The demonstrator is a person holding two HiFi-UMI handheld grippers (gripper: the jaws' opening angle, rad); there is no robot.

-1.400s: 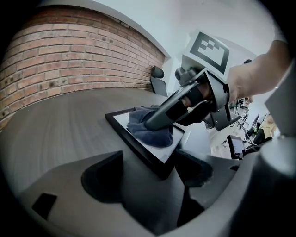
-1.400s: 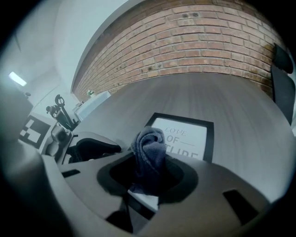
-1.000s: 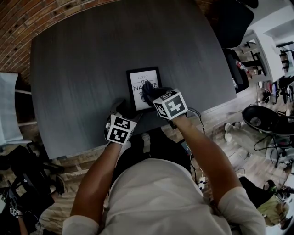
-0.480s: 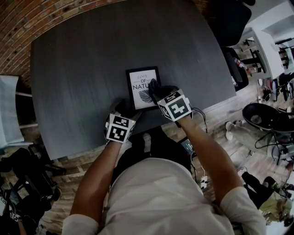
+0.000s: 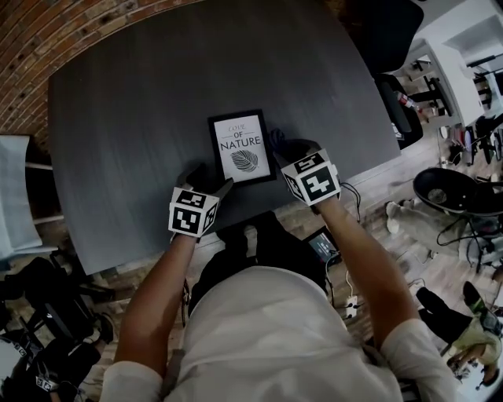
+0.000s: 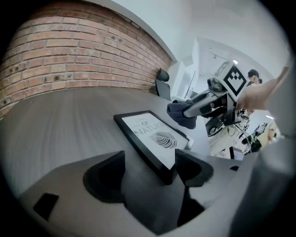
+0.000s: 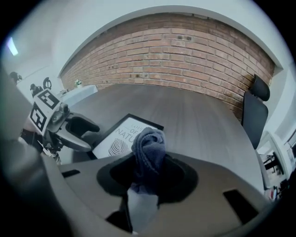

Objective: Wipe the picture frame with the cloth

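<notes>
Nearest: person's white shirt [image 5: 267, 338], both forearms reaching fwd over the near edge of the table [image 5: 134, 118].

Left hand-held gripper [image 5: 211, 180] sits low at the near-left corner of the picture frame [image 5: 240, 147]. Its jaws are apart w/ nothing clamped. That corner lies btwn them, closer to the right-side jaw; contact can't be told.

Right hand-held gripper [image 5: 284, 148] is just right of the frame, a bit farther out than the left one. Its jaws are closed on the cloth [image 7: 149, 143], a dark blue bunched wad sticking up past the jaw tips, w/ a paler bit hanging below. Cloth is near the frame's right edge; touching or not, can't tell.

Frame lies flat on the dark grey table, portrait way, approx mid-width and toward the near side. Black border, white print w/ "NATURE" and a leaf.

Beyond it: tabletop, then brick wall [image 5: 47, 23] far left and a black chair [image 5: 397, 31] far right.
</notes>
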